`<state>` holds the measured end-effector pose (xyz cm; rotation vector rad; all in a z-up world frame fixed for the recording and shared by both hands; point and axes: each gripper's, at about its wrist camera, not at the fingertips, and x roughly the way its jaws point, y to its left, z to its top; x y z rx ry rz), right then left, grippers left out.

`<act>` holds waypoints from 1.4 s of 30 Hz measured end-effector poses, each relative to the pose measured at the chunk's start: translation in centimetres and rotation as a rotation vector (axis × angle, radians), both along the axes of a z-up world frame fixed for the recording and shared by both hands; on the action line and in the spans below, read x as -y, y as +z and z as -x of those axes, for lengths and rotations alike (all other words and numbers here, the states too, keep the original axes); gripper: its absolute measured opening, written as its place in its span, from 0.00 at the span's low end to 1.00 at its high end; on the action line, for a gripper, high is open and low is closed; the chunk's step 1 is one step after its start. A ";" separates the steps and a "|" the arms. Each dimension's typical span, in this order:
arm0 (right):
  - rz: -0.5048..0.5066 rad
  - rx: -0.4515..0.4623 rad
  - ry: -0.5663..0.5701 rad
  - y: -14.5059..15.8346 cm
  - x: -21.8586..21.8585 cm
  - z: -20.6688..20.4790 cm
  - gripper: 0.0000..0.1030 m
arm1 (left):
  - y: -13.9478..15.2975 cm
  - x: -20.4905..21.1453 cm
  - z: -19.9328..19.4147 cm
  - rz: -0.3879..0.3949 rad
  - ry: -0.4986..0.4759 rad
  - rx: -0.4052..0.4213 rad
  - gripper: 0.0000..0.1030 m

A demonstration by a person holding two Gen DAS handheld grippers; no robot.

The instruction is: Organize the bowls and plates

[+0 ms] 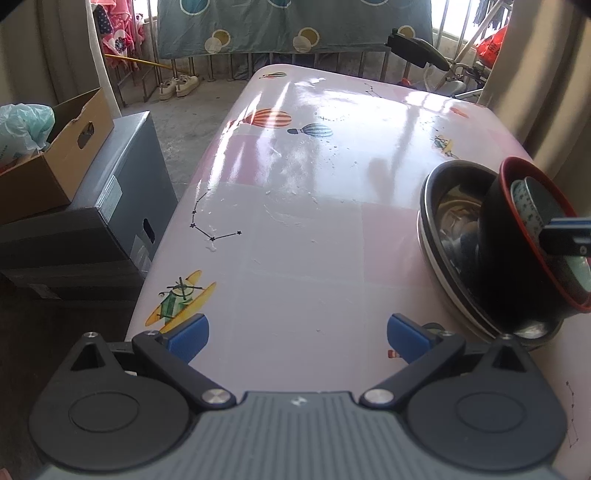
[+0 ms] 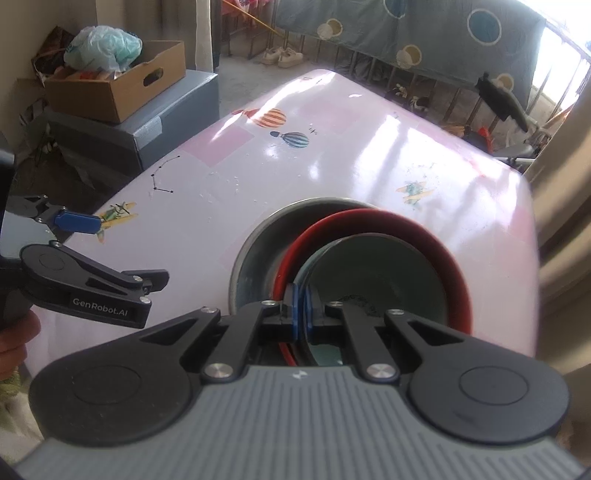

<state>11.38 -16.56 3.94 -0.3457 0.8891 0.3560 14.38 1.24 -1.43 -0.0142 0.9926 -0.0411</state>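
Note:
A dark metal plate (image 2: pixel 255 240) lies on the pink table at the right. A black bowl with a red rim (image 2: pixel 424 230) sits in it, and a pale green bowl (image 2: pixel 388 266) is nested inside that. My right gripper (image 2: pixel 302 310) is shut on the near rim of the green bowl. In the left wrist view the same stack stands at the right: plate (image 1: pixel 448 206), red-rimmed bowl (image 1: pixel 517 236), green bowl (image 1: pixel 532 206), with the right gripper's fingertip (image 1: pixel 567 236) on it. My left gripper (image 1: pixel 297 338) is open and empty over the table's near edge, left of the stack.
The pink table (image 1: pixel 295 184) carries balloon and plane prints. A grey box (image 1: pixel 110 206) with a cardboard box (image 1: pixel 55 147) on it stands on the floor to the left. A railing with hanging cloth (image 1: pixel 295 26) is behind the table. A wall post (image 2: pixel 561 184) is at the right.

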 end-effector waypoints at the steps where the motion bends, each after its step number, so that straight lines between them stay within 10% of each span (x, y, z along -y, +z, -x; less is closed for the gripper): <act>1: 0.002 0.011 0.004 0.3 0.0 0.1 0.03 | 0.0 0.0 0.0 -0.001 0.000 -0.002 1.00; 16: -0.013 0.046 -0.026 -0.5 -0.1 -0.2 0.06 | 0.5 1.1 0.5 -0.014 -0.026 0.001 1.00; 26: -0.297 0.158 -0.313 3.5 9.5 1.1 0.21 | 2.0 1.9 0.2 -0.047 -0.065 0.049 1.00; 42: -0.444 0.108 -0.441 -2.4 15.3 4.1 0.26 | 5.8 5.9 -1.1 -0.068 -0.144 0.116 1.00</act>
